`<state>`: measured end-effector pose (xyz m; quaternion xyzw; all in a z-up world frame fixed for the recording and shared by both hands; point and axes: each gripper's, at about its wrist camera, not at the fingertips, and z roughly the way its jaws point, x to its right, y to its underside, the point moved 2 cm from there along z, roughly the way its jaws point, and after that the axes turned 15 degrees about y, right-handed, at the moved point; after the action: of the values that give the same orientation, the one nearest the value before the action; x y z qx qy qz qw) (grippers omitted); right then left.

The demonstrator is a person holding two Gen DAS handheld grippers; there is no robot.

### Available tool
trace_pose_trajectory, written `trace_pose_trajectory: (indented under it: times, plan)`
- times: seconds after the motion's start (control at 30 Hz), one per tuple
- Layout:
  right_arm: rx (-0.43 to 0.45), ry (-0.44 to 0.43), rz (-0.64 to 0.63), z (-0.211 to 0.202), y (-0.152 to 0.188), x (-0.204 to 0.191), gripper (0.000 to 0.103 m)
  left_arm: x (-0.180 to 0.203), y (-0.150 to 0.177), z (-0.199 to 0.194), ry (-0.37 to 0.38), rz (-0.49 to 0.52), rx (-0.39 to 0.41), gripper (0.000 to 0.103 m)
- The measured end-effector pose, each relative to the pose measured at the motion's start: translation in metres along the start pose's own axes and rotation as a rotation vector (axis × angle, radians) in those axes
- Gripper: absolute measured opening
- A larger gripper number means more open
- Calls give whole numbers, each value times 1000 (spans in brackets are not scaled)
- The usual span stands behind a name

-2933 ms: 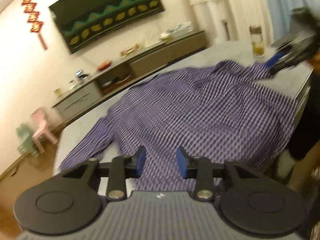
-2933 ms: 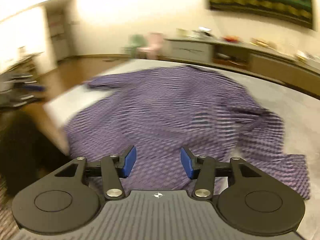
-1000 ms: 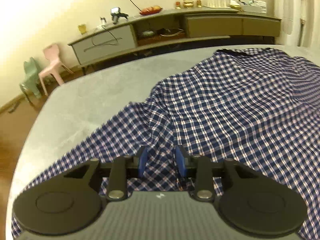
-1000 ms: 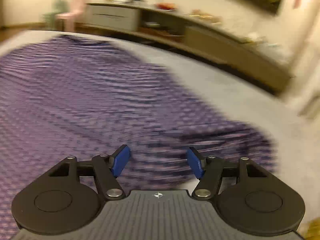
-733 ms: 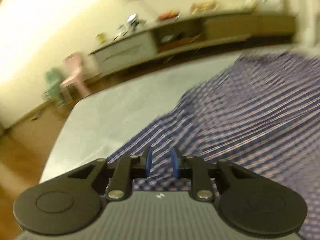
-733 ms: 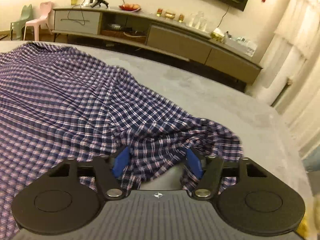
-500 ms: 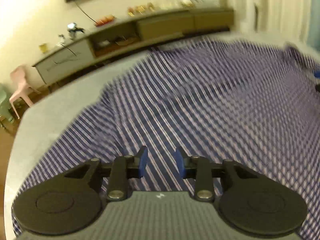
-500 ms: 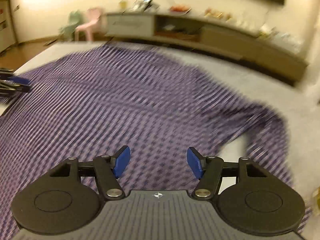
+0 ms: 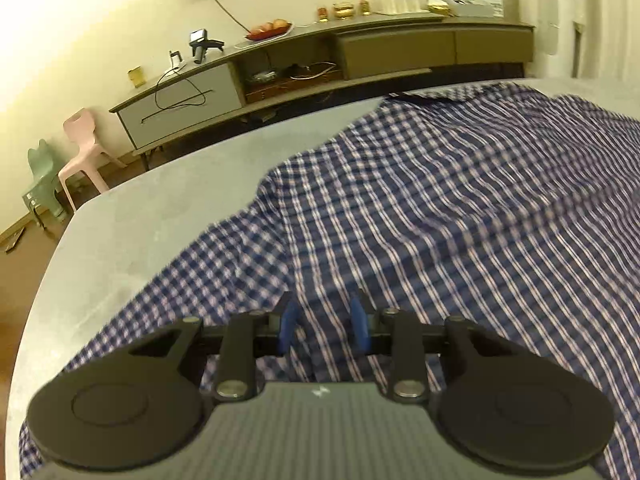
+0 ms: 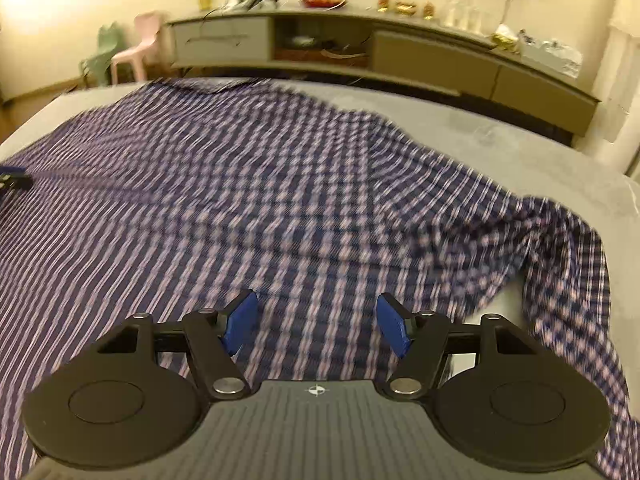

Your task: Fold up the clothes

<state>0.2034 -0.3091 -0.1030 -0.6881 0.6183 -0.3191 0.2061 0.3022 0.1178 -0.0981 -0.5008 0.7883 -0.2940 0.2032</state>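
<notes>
A blue, white and pink checked shirt (image 9: pixel 440 200) lies spread over a grey table (image 9: pixel 160 208). My left gripper (image 9: pixel 322 328) hovers low over its left side, where the sleeve (image 9: pixel 180 280) runs off toward the table's corner. Its blue pads stand a narrow gap apart with cloth showing below, not pinched. In the right wrist view my right gripper (image 10: pixel 318 328) hangs over the shirt (image 10: pixel 240 180) body, jaws opening wide with nothing held between them. The other sleeve (image 10: pixel 560 240) lies bunched to its right. The left gripper's tip (image 10: pixel 10 176) shows at the far left edge.
A long low sideboard (image 9: pixel 320 56) with small items on top runs along the far wall. A pink chair (image 9: pixel 84 148) and a green chair (image 9: pixel 40 176) stand on the floor beyond the table's left corner. Bare grey tabletop (image 10: pixel 500 140) lies past the bunched sleeve.
Both hands swung about over the shirt. My right gripper left the bunched sleeve and now sits over the shirt body to its left. The left gripper's narrow gap looks unchanged.
</notes>
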Motion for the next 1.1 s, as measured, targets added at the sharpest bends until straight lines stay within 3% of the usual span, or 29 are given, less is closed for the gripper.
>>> trace_pose_trajectory:
  times: [0.1, 0.27, 0.37, 0.4, 0.47, 0.5, 0.6, 0.73, 0.83, 0.87, 0.93, 0.97, 1.0, 1.03, 1.1]
  plan:
    - [39, 37, 27, 41, -16, 7, 73, -13, -11, 13, -5, -17, 23, 32]
    - [64, 8, 21, 51, -16, 32, 76, -14, -23, 26, -59, 14, 30, 33]
    - [85, 67, 85, 13, -18, 81, 80, -11, -24, 15, -64, 6, 11, 32]
    - [106, 90, 118, -4, -14, 104, 87, -10, -25, 10, -61, 5, 5, 32]
    - [107, 169, 164, -32, 7, 149, 89, -3, -27, -8, -35, 14, 24, 32]
    - [99, 203, 183, -43, 18, 170, 89, 2, -28, -17, -21, 22, 37, 32]
    - [-39, 224, 178, -49, 70, 208, 89, 25, -31, -43, 15, 62, 74, 32]
    - [-113, 257, 171, -49, 110, 221, 90, 71, -30, -79, 96, 131, 135, 33]
    - [-151, 245, 193, -41, 122, 227, 89, 103, -25, -94, 167, 162, 159, 34]
    - [-159, 227, 206, -39, 123, 228, 85, 113, -22, -95, 188, 173, 156, 35]
    - [-152, 206, 198, -42, 121, 225, 49, 130, -13, -89, 208, 207, 129, 36]
    - [-136, 211, 172, -47, 119, 220, 44, 135, -7, -84, 208, 219, 113, 36]
    - [-95, 262, 105, -53, 115, 213, 28, 139, -2, -78, 210, 222, 93, 36]
    - [-48, 319, 39, -61, 110, 205, 19, 140, 3, -71, 213, 221, 71, 36]
    - [167, 525, -95, -98, 96, 190, 19, 142, 12, -58, 195, 228, 25, 36]
